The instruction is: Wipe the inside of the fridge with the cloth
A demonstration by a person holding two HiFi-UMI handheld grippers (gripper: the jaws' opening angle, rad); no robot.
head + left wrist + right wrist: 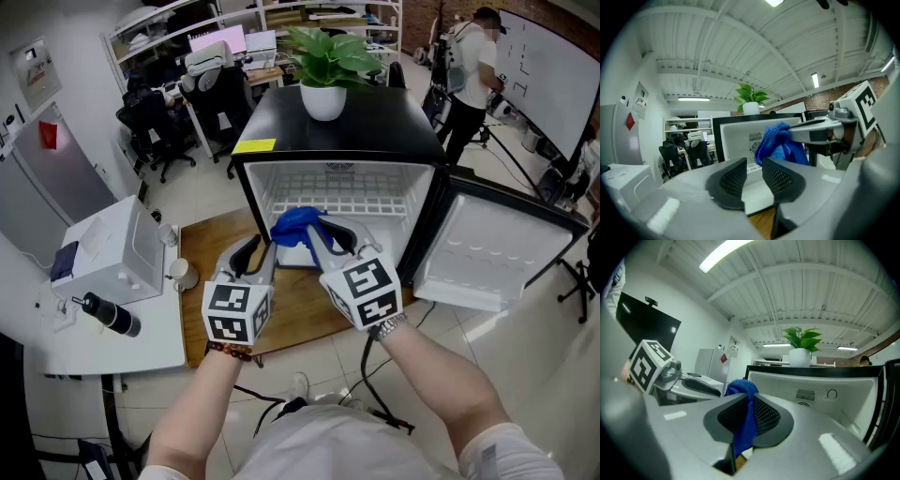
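Observation:
A small black fridge (375, 178) stands open on a wooden board, its white door (487, 253) swung out to the right. My right gripper (323, 234) is shut on a blue cloth (298, 225) at the fridge's open front, low over the floor of the compartment. In the right gripper view the cloth (746, 423) hangs pinched between the dark pads of the right gripper (750, 401). My left gripper (260, 248) hovers just left of it, open and empty. The left gripper view shows the left gripper (754, 171) with a gap between its pads and the cloth (780, 143) beyond.
A potted plant (325, 70) sits on the fridge top. A white table at the left carries a white machine (108, 253), a mug (181, 274) and a dark bottle (111, 314). Office chairs (155, 117) stand behind. A person (469, 75) stands at the back right.

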